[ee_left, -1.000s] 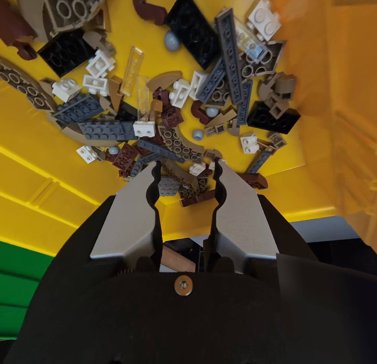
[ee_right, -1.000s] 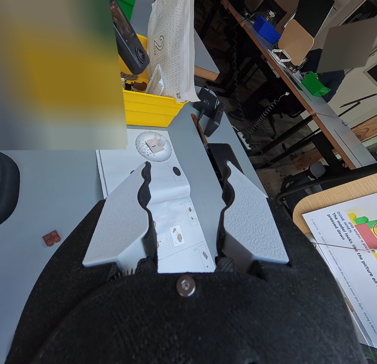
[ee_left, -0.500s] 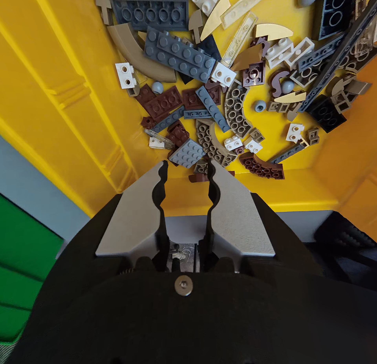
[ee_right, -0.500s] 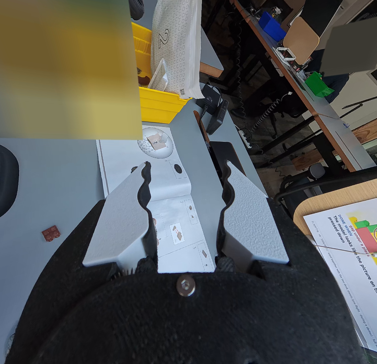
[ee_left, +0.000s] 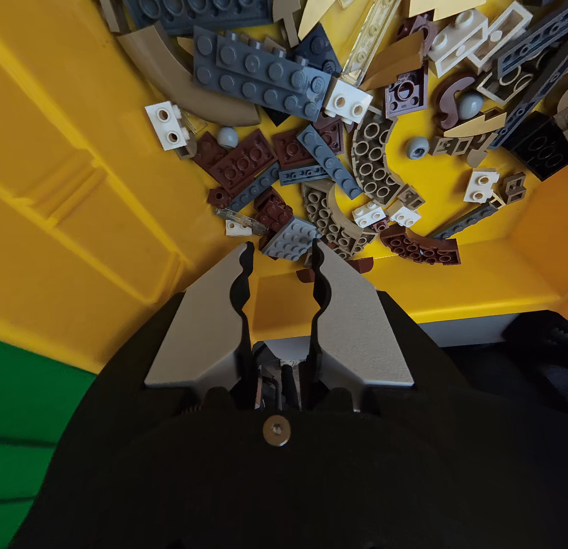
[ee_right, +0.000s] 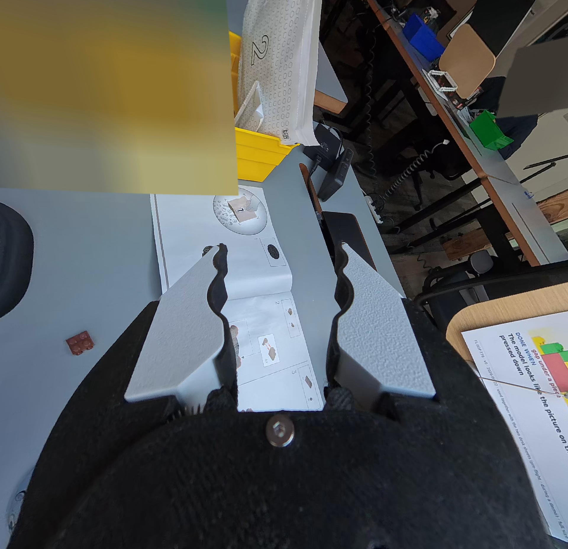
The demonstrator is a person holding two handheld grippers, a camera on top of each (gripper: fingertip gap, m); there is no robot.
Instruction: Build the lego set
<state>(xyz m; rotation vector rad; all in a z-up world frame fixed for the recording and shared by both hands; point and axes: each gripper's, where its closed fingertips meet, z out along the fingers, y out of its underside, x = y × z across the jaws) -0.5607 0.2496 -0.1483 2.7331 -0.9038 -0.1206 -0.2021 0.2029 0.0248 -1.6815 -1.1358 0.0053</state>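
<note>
The left gripper (ee_left: pixel 282 249), jaws parted and empty, is hovering over the yellow bin (ee_left: pixel 76 196), choosing a brick; next, closing on the light grey plate (ee_left: pixel 290 238). The right gripper (ee_right: pixel 281 246) is waiting, released, above the instruction booklet (ee_right: pixel 196 226).

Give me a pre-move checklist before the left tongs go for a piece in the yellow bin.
1. Left tongs open and empty: ok.
2. A piece right ahead of the tips: ok, the light grey square plate lies just past them, tilted on other pieces.
3. That plate free to lift: not ok, it leans on a dark red brick and the tan curved bricks.
4. It is the piece the step needs: cannot tell.
5. Right tongs open and empty: ok, above the instruction booklet.
6. Small reddish-brown plate out on the grey table, apart from the booklet: ok.
</note>
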